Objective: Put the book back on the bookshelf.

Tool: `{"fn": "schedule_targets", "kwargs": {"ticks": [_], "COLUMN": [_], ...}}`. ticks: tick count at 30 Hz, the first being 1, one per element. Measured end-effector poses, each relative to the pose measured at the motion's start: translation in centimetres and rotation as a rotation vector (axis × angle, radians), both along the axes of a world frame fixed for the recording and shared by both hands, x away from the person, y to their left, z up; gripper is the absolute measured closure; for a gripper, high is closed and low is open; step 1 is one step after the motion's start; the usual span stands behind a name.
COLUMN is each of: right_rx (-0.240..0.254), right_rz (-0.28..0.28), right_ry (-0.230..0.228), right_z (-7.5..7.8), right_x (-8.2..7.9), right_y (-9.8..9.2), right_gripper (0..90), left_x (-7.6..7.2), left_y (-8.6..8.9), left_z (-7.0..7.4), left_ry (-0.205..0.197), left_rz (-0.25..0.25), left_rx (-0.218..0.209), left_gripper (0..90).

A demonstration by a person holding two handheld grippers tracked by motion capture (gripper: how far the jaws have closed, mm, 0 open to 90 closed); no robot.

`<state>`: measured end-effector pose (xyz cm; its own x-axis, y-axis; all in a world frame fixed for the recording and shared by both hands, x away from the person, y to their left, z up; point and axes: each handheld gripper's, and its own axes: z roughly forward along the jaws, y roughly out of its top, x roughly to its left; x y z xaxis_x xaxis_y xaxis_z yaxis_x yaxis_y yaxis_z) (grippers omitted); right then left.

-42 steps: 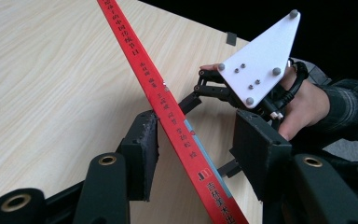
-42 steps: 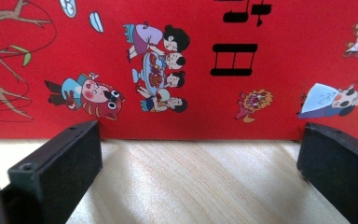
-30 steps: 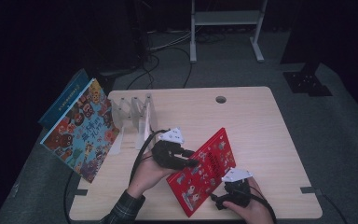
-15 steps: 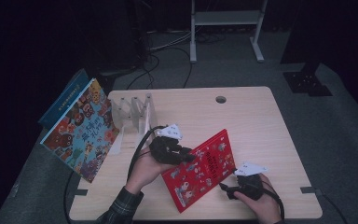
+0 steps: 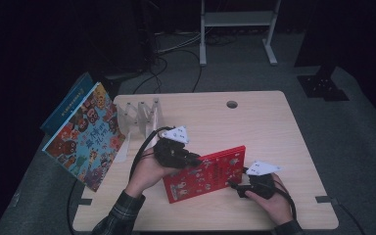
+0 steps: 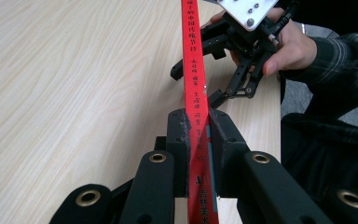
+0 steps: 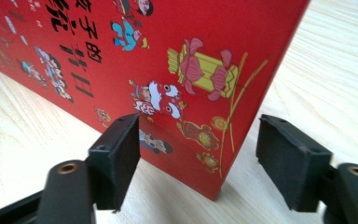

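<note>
The red book (image 5: 204,174) is standing up on its bottom edge near the front of the table (image 5: 274,122), about in the middle, leaning a little. The left gripper (image 5: 188,157) is pinching the book's thin spine (image 6: 197,93) tight at the book's 9 o'clock end. In the left gripper view, both black pads are pressing on the red spine, and the jaws have just been squeezing in on it.

The right gripper (image 5: 235,185) is sitting at the book's 4 o'clock corner. Its jaws have just been closing, but they are not holding anything yet. In the right gripper view, the book's low corner (image 7: 216,184) is sitting between the two pads (image 7: 116,158), with a gap on each side. So this gripper is half open, with the cover in front of it.

The job in hand looks like getting the book upright so it can go in the clear rack (image 5: 139,115) at 11 o'clock from the book. Two more books (image 5: 85,134) are already leaning there.

To do it well, I think the left gripper should be keeping its tight pinch so the book is not tipping over. The right gripper should be coming in square on the corner, one pad on each cover, before squeezing. If it squeezes crooked, the corner could be sliding out or bending. Then both hands should be lifting together, slowly, keeping the book straight.
</note>
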<state>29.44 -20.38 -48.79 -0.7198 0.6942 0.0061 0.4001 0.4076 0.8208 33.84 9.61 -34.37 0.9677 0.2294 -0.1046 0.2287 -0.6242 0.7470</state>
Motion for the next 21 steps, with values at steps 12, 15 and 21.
{"fn": "schedule_targets", "kwargs": {"ticks": [12,15,21], "right_rx": [0.009,0.003,0.009], "right_rz": [0.035,0.038,0.032], "right_ry": [0.009,0.003,0.001], "right_z": [-0.1,-0.1,-0.2], "right_x": [-0.7,-1.1,-1.7], "right_y": [0.8,1.0,1.0], "right_gripper": [41.1,41.4,42.4], "left_x": [-0.1,-0.1,-0.3], "left_y": [0.3,0.1,-0.7], "left_z": [0.6,0.8,1.2], "left_ry": [-0.008,-0.002,-0.004], "left_rz": [0.003,-0.009,-0.046], "left_rx": [0.052,0.083,0.128], "left_gripper": [75.3,73.4,71.0]}}
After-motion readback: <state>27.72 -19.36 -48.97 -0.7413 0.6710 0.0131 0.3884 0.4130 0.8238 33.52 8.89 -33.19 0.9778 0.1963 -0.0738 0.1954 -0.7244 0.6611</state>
